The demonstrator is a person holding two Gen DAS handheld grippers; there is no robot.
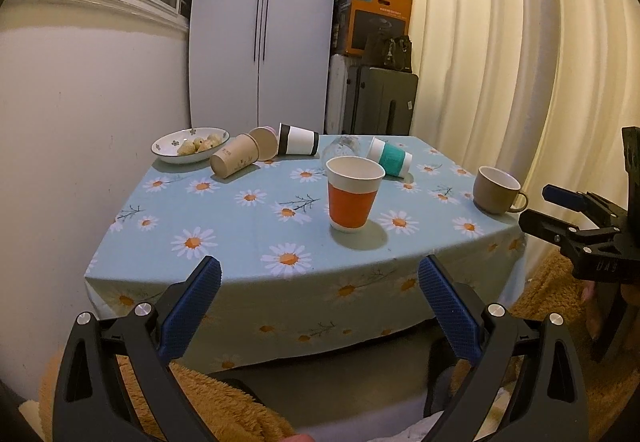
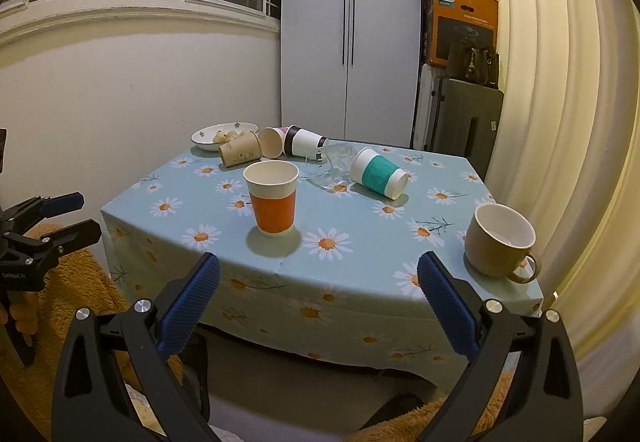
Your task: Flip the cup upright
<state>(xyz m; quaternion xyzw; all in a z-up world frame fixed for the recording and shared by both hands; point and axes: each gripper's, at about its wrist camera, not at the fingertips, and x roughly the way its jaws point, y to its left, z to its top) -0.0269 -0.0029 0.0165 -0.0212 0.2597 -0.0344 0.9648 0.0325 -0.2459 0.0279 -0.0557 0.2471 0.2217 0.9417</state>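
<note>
Step in hand: between cups, by the look of it; both grippers hang back off the near edge of the daisy-print table [image 2: 280,274], neither touching anything.
Left gripper [image 1: 320,282]: jaws spread wide, empty.
Right gripper [image 2: 318,280]: jaws spread wide, empty.
Upright already: two, the orange-banded paper cup [image 2: 274,202] near the front and the tan mug [image 2: 498,240] at the right corner.
On their sides: five, it seems: a teal-banded cup [image 2: 378,174], a clear glass [image 2: 330,164], a black-rimmed white cup [image 2: 304,142], a kraft cup [image 2: 240,149] and, partly hidden behind it, one with a pinkish base [image 2: 273,140].
Next move: likely a reach across the table to the teal-banded cup, closest of the fallen; jaws must straddle its wall, close, then rotate it base-down.
Also present: one bowl of small pale food [image 2: 222,134], far left.
</note>
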